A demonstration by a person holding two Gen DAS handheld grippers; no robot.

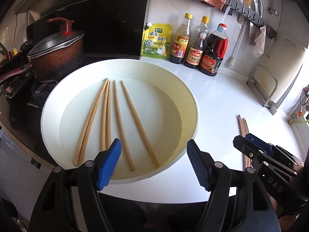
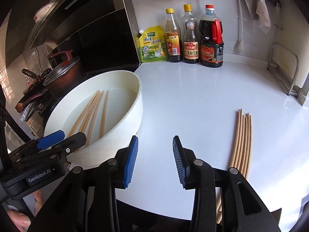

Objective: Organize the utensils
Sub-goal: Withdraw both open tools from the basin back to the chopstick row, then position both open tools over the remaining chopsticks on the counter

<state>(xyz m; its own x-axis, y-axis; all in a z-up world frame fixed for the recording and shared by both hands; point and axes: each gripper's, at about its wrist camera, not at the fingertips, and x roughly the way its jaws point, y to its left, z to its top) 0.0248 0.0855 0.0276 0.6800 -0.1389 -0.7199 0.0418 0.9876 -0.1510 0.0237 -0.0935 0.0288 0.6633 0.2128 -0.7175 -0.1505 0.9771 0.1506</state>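
Both of your grippers are empty. The left gripper [image 1: 154,155] hangs at the bottom of its own frame with its fingers spread wide over the near rim of the white basin [image 1: 193,104], and nothing lies between them. The right gripper [image 2: 155,159] sits at the bottom centre of its view with the fingers parted to a moderate gap over the bare white surface [image 2: 193,96], also holding nothing.

Your work is split in two. Six loose chopsticks [image 1: 117,119] lie on the basin floor, fanned out from the upper middle of the left view toward the bottom; two pairs on the left touch or cross, and the two on the right lie apart. A tidy bundle of chopsticks [image 2: 241,141] rests on the surface at the right of the right view, well clear of the basin.

Expect each stick to be light, stiff and thin, probably wood or bamboo, and smooth enough to roll or pivot if you pinch it off centre. Take hold near the middle of the length, with the fingers across the stick, so it stays level. I judge the single sticks on the right of the fan the easiest first picks; the touching ones may come up together or skid against the basin floor.
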